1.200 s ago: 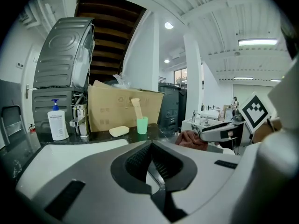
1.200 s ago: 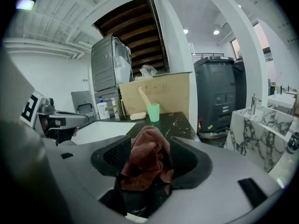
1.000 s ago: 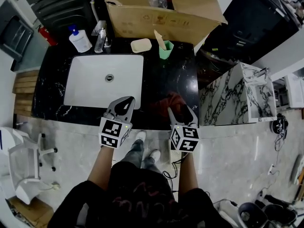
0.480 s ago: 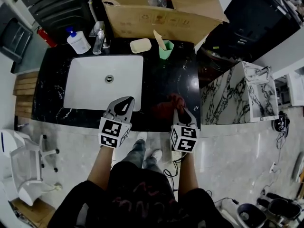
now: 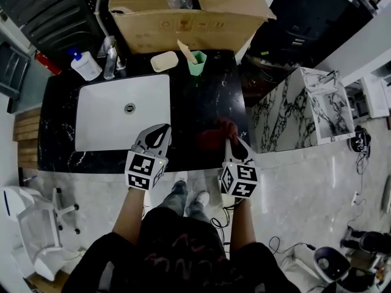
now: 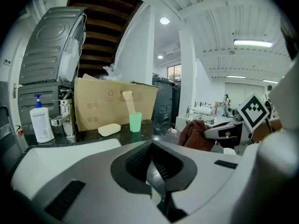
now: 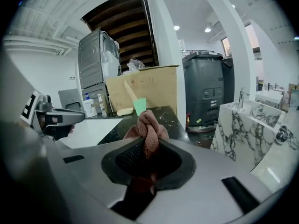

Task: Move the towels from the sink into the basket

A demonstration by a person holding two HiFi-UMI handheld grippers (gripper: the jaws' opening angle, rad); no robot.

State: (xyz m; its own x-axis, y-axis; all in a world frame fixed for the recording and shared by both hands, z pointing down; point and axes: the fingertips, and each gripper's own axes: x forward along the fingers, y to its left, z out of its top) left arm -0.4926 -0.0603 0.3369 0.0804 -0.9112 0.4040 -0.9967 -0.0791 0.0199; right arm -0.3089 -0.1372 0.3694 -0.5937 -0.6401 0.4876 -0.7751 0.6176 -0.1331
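Note:
A reddish-brown towel (image 5: 215, 133) lies bunched on the black counter (image 5: 201, 102), right of the white sink (image 5: 110, 124). My right gripper (image 5: 230, 141) has just been closing and is now shut on a fold of the towel (image 7: 149, 132), which stands up between its pads. In the left gripper view the towel (image 6: 192, 133) shows at the tip of the right gripper (image 6: 216, 132). My left gripper (image 5: 164, 130) hovers over the sink's front right corner, shut with nothing in it (image 6: 150, 146). The sink basin shows only its drain. I see no basket.
Along the counter's back edge stand a soap bottle (image 5: 82, 66), a faucet (image 5: 110, 57), a soap bar (image 5: 164, 61) and a green cup (image 5: 197, 63). Behind them sits a big cardboard box (image 5: 183, 11). A marble-patterned cabinet (image 5: 293, 115) and a dark bin (image 7: 205, 85) stand to the right.
The right gripper's jaws stood open around the towel and have since closed on it. Both grippers have shifted slightly, and the head view has drifted across the counter.

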